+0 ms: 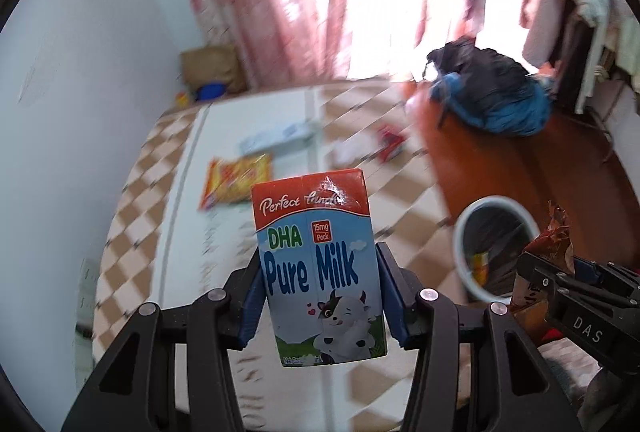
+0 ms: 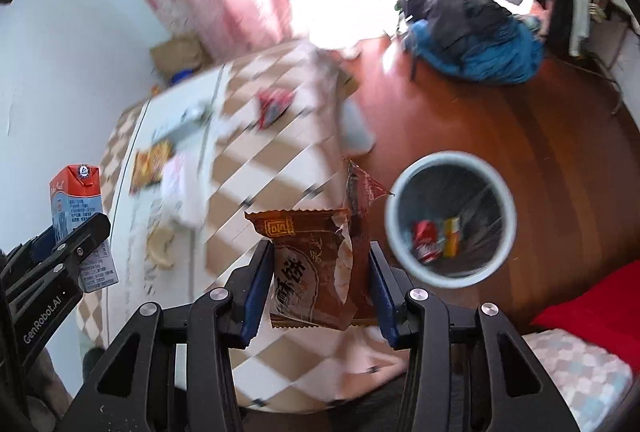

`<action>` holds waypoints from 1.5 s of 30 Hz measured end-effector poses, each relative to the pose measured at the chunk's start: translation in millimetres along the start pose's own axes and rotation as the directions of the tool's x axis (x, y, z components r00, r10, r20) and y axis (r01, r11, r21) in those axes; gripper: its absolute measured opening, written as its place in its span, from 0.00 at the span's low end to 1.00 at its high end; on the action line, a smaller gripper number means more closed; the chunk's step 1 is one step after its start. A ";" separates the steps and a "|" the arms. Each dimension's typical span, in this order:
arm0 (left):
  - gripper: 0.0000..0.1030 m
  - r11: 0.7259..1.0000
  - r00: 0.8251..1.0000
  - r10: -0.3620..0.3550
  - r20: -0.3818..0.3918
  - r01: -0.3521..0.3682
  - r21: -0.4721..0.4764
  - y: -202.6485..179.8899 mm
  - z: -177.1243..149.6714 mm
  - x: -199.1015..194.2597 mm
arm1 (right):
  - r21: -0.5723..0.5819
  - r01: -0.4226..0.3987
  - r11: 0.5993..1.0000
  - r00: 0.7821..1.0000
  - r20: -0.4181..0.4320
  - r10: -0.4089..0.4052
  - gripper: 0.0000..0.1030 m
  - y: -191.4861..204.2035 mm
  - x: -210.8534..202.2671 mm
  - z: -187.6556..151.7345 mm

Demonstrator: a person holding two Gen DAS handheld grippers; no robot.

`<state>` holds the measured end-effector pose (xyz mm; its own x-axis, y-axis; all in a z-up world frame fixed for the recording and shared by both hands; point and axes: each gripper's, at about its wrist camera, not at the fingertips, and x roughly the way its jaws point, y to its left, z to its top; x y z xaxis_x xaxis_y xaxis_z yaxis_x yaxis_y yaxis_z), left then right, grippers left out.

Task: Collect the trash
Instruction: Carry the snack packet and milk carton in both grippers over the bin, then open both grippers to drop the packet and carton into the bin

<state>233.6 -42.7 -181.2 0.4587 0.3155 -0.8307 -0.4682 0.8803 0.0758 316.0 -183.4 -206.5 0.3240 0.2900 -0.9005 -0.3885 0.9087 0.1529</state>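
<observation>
My left gripper (image 1: 320,272) is shut on a blue and red Pure Milk carton (image 1: 320,264), held upright above the checkered bed. From the right wrist view the same carton (image 2: 78,216) shows at the far left in the left gripper (image 2: 60,252). My right gripper (image 2: 318,264) is shut on a torn brown snack wrapper (image 2: 312,264), also seen at the right edge as the wrapper (image 1: 548,252) in the right gripper (image 1: 560,280). A white round bin (image 2: 450,218) with a dark liner stands on the wooden floor to the right; in the left wrist view the bin (image 1: 496,244) holds some trash.
On the bed lie a yellow-orange snack packet (image 1: 236,180), a red wrapper (image 2: 274,104), white paper (image 2: 180,188) and a flat white box (image 1: 276,140). A blue and black pile of bags (image 2: 472,40) sits on the floor. A red cushion (image 2: 592,296) lies at right.
</observation>
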 end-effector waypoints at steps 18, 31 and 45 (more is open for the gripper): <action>0.46 0.931 0.940 -0.285 -0.186 0.318 0.180 -230.0 70.2 129.5 | 0.276 0.121 0.953 0.990 -0.098 -0.097 0.46 -248.3 67.7 27.3; 0.92 0.925 0.820 -0.282 -0.499 0.369 0.084 -268.9 50.3 249.7 | 0.331 0.089 0.939 0.970 -0.244 -0.006 0.60 -296.7 192.5 20.6; 0.93 0.969 0.910 -0.111 -0.399 0.188 0.158 -239.3 26.9 227.9 | 0.314 0.160 0.936 0.955 -0.288 -0.066 1.00 -291.6 201.0 1.8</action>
<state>470.4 -171.9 -373.9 0.1685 0.0482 -0.9845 -0.2484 0.9686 0.0049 495.9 -389.6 -431.3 0.0868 0.1302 -0.9877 -0.0409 0.9911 0.1270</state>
